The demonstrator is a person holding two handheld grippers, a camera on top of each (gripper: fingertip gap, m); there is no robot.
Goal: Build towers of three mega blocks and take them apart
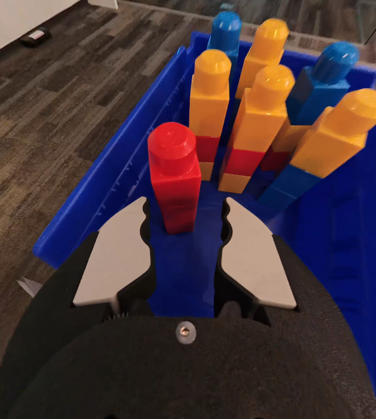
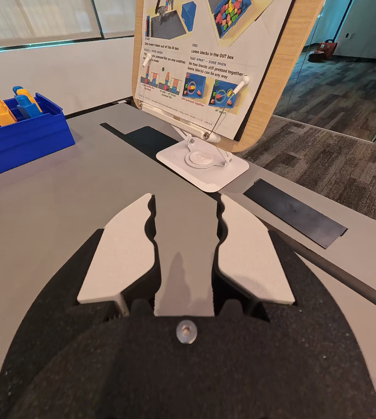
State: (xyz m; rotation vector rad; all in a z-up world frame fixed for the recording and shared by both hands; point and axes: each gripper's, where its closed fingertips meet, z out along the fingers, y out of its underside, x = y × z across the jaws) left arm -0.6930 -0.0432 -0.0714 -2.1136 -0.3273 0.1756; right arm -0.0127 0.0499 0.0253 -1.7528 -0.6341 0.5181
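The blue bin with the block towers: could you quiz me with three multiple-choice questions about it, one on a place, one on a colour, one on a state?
1. Where does the all-red tower stand in the blue bin?
A. Nearest the left gripper
B. At the far wall
C. Outside the bin

2. What colour is the top block of the tower just beyond the red one?
A. Green
B. Yellow
C. White

3. What is the right gripper doing?
A. Clamping a block
B. Holding the document stand
C. Open, empty, over the grey table

Answers: 1 A, it rises just ahead of the fingers. 2 B, yellow over red over yellow. 3 C, only bare table shows between its fingers.
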